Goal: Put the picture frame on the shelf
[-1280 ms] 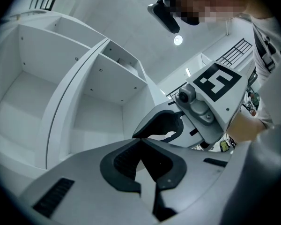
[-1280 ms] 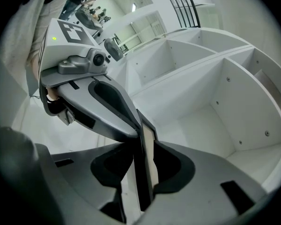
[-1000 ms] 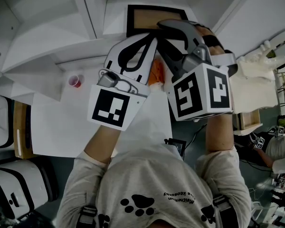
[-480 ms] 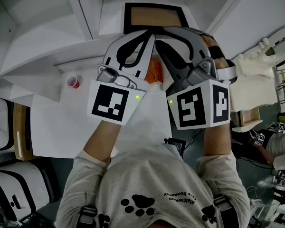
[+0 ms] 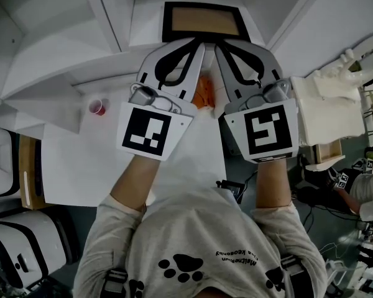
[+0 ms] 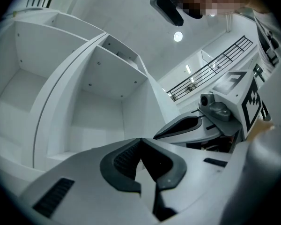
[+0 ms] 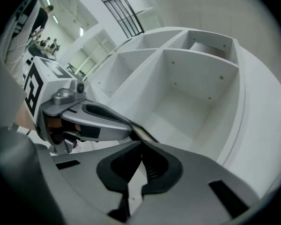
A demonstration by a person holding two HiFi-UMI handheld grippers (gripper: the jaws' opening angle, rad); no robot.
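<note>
The picture frame point(image 5: 204, 22), black-edged with a tan middle, lies on the white shelf point(image 5: 150, 30) at the top of the head view. Both grippers point up at it from just below. My left gripper point(image 5: 199, 43) is shut and holds nothing; its jaws meet at the tip in the left gripper view point(image 6: 141, 140). My right gripper point(image 5: 219, 46) sits beside it, also shut and empty, tips together in its own view point(image 7: 141, 142). A sliver of the picture frame point(image 7: 139, 133) shows just past those tips. Neither gripper touches the frame.
White shelf compartments point(image 7: 187, 93) open ahead of the grippers. A small red cup point(image 5: 98, 108) stands on the white table point(image 5: 74, 160) at the left. Something orange point(image 5: 203, 92) shows between the grippers. White cases point(image 5: 25, 247) sit at lower left, and another person point(image 5: 368, 191) at the right edge.
My right gripper, wide open and turned on its side by the frame's lower edge before, has rolled flat, drawn back slightly and shut. The left gripper and the frame have hardly moved.
</note>
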